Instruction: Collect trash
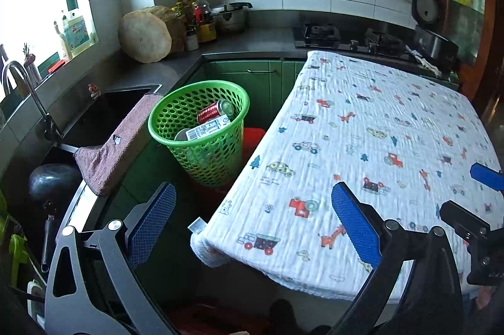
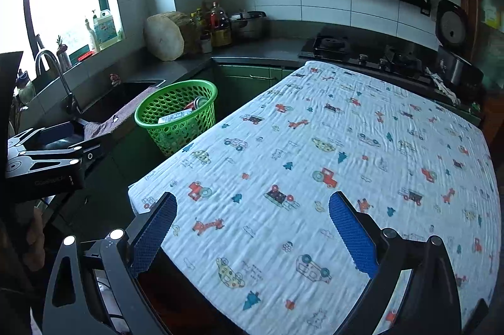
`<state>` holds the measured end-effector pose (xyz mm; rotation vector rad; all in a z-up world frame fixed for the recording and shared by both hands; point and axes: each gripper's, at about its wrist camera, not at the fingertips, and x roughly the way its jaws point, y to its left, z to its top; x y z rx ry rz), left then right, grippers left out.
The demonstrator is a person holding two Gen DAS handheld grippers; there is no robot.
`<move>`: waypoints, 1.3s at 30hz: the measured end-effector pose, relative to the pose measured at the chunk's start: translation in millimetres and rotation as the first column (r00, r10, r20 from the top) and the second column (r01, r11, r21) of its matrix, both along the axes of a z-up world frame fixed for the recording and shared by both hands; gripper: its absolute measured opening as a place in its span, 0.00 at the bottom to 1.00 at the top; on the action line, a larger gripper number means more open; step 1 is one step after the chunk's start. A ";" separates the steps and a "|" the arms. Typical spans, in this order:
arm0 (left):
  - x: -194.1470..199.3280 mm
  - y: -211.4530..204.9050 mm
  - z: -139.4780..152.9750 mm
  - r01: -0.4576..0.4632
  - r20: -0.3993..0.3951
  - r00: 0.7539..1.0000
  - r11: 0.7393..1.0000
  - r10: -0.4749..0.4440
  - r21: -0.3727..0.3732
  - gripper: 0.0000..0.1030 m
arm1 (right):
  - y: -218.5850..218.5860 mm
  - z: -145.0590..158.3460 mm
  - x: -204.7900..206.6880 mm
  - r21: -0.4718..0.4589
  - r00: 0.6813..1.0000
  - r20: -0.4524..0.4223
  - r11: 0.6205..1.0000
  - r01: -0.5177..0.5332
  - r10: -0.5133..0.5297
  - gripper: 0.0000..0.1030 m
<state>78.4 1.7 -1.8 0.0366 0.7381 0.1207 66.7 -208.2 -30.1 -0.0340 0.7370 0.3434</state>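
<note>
Both claws were spread wide and carried nothing: left claw (image 1: 253, 228) hung over the near corner of the cloth-covered counter (image 1: 362, 127), right claw (image 2: 252, 228) over the counter's near edge, beside the left one. Blue pads (image 1: 356, 228) on each faced inward with only patterned cloth between them.

Counter top looked bare of trash, just the printed cloth. Green basket (image 1: 201, 130) stood on the floor just beyond the counter's far-left edge, below the sink. Trash sat inside the basket: one red can (image 1: 214, 111), one white labelled carton (image 1: 208, 127), and one rounded grey thing I could not identify, partly hidden under the carton.

Step, as judged: collecting seemed finished or nearly so, since no loose trash showed on the counter and neither claw gripped anything. Next move would call for checking for leftovers out of view, else backing both claws off.

Counts: two claws, one basket, one can, one carton, one counter. Past the basket: one pink towel (image 1: 116, 142) draped on the sink edge, one tap (image 1: 28, 95), one round chopping block (image 1: 145, 35) against the wall.
</note>
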 end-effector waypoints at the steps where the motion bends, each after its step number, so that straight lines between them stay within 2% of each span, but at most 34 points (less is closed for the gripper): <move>1: -2.6 -3.8 0.8 0.006 0.002 1.000 1.000 -0.006 0.000 0.95 | -3.6 0.3 -3.9 0.002 1.000 0.001 1.000 0.008 -0.008 0.91; 17: -44.0 -34.9 7.5 0.070 0.028 0.997 0.998 -0.070 0.008 0.95 | -53.4 9.2 -58.0 0.024 0.993 0.034 0.993 0.116 -0.117 0.92; 22: -50.0 -34.4 4.7 0.090 0.026 0.996 0.996 -0.090 0.001 0.95 | -57.2 11.7 -63.8 0.031 0.989 0.037 0.990 0.139 -0.140 0.92; 39: -60.0 -24.6 4.0 0.084 0.040 0.996 0.996 -0.083 -0.023 0.95 | -46.4 13.3 -68.0 0.019 0.991 0.042 0.992 0.123 -0.124 0.92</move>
